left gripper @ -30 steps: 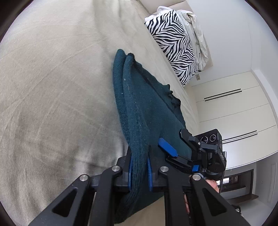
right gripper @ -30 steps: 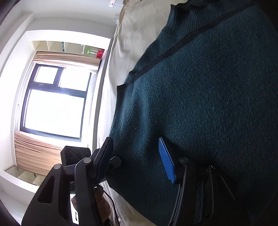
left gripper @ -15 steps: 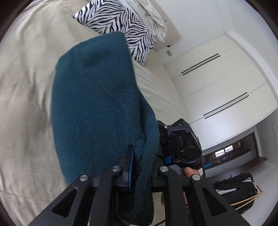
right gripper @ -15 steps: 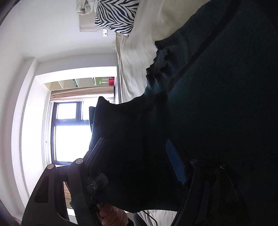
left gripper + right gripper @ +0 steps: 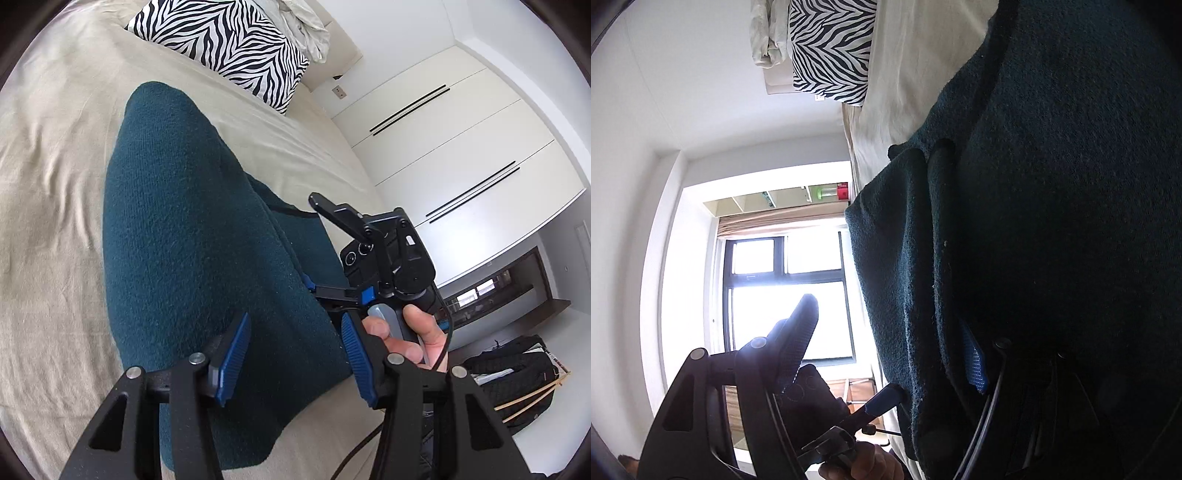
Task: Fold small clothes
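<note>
A dark teal knitted sweater (image 5: 192, 251) lies folded over on the beige bed sheet (image 5: 48, 206). My left gripper (image 5: 295, 354) is open just above the sweater's near edge, with its blue pads (image 5: 236, 350) clear of the cloth. The right gripper (image 5: 325, 277) shows in the left wrist view at the sweater's right edge, held by a hand. In the right wrist view my right gripper (image 5: 886, 347) is open, its right pad (image 5: 975, 362) against the sweater (image 5: 1052, 221), which fills the view. The left gripper's body shows at the bottom.
A zebra-print pillow (image 5: 229, 44) and a crumpled white cloth (image 5: 306, 26) lie at the head of the bed. White wardrobe doors (image 5: 461, 155) stand to the right. A black bag (image 5: 513, 373) lies on the floor. A bright window (image 5: 786, 295) is beyond the bed.
My left gripper carried the sweater's edge up and over onto the rest of the sweater, then opened and let go. My right gripper stayed open beside the cloth.
</note>
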### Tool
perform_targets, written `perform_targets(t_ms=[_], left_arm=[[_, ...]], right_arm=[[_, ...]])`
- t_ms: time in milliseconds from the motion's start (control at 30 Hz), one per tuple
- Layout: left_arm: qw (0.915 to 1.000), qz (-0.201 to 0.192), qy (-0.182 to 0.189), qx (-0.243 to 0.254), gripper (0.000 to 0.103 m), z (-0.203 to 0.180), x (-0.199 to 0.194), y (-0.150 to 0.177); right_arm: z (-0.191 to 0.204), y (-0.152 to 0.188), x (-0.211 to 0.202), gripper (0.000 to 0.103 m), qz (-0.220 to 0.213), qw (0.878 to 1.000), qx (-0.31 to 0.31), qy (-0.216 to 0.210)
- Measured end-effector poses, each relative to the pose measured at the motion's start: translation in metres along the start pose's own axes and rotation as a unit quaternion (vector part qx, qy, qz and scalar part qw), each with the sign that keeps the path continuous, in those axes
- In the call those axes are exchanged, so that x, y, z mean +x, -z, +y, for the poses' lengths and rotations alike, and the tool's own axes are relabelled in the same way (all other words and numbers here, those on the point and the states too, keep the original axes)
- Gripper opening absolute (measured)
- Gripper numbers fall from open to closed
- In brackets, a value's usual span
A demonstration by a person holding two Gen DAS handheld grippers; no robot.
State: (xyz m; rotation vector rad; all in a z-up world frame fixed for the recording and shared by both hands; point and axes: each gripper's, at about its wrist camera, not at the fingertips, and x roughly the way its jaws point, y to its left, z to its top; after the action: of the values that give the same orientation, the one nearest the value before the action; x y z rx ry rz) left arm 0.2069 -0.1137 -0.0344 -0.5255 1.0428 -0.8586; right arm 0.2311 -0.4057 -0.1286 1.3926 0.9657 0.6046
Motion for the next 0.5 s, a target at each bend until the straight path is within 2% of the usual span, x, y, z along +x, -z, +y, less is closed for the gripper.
perform_targets(t_ms=[133, 233, 300, 367, 467, 500], left_arm=[[0.9999, -0.015, -0.004, -0.007, 0.054, 0.004, -0.012, 0.012], [0.9997, -0.018, -0.007, -0.012, 0.054, 0.010, -0.018, 0.015], [0.9996, -0.023, -0.012, -0.008, 0.054, 0.011, -0.023, 0.015], [0.9993, -0.031, -0.019, -0.002, 0.054, 0.011, -0.026, 0.014], [0.9992, -0.032, -0.025, 0.004, 0.054, 0.011, -0.028, 0.015], [0.9992, -0.032, -0.025, 0.004, 0.054, 0.010, -0.025, 0.012]], right_arm=[[0.013, 0.008, 0.012, 0.068, 0.010, 0.997, -0.034, 0.066], [0.016, 0.011, 0.011, 0.068, 0.010, 0.995, -0.044, 0.093], [0.019, 0.010, 0.000, 0.068, -0.013, 0.992, -0.044, 0.115], [0.031, 0.012, -0.018, 0.070, -0.052, 0.988, -0.070, 0.128], [0.047, 0.014, -0.024, 0.065, -0.047, 0.987, -0.099, 0.121], [0.052, 0.015, -0.019, 0.057, -0.033, 0.984, -0.111, 0.133]])
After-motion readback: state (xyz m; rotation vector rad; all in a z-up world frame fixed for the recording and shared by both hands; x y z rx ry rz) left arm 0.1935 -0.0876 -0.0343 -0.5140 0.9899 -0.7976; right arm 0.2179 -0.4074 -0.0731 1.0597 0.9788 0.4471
